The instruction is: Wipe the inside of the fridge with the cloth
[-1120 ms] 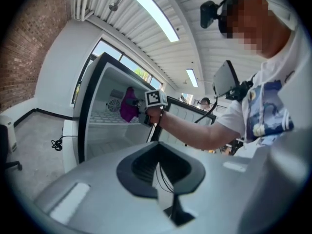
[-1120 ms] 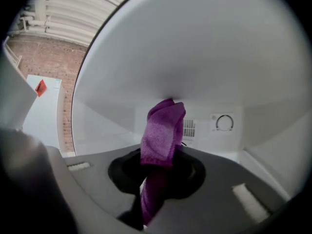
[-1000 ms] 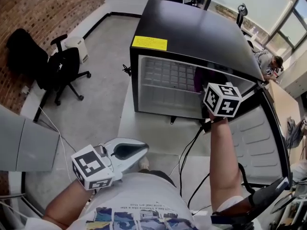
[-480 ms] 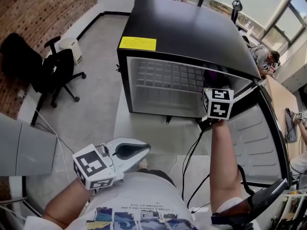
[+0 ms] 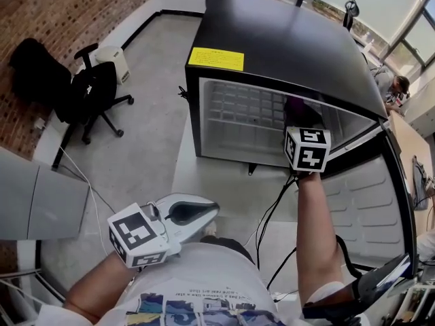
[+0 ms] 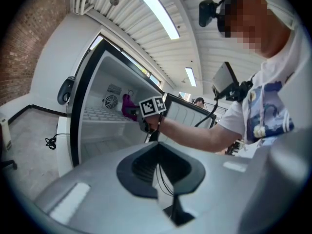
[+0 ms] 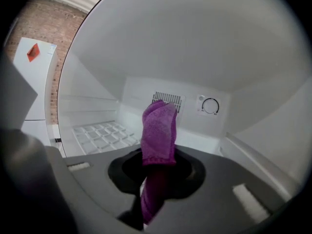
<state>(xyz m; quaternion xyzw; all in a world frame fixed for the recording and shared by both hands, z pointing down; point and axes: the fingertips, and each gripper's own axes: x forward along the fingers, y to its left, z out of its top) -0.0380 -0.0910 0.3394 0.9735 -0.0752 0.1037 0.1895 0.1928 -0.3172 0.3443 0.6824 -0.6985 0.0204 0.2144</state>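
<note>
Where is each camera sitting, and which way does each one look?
Head view: on the person's head, looking down at the open fridge; the left gripper, right gripper and both arms show.
Left gripper view: on the left gripper, facing the fridge; its shut jaws, the right arm and shirt show.
Right gripper view: inside the fridge, facing its back wall; the jaws grip the cloth.
Shared: all three show fridge and cloth.

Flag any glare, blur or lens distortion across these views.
Head view: even light, sharp; the fridge bows from the wide lens. Left gripper view: heavy fisheye, dark corners, ceiling lights blown out, a mosaic patch upper right. Right gripper view: white interior bright without glare, cloth sharp, edges vignetted.
</note>
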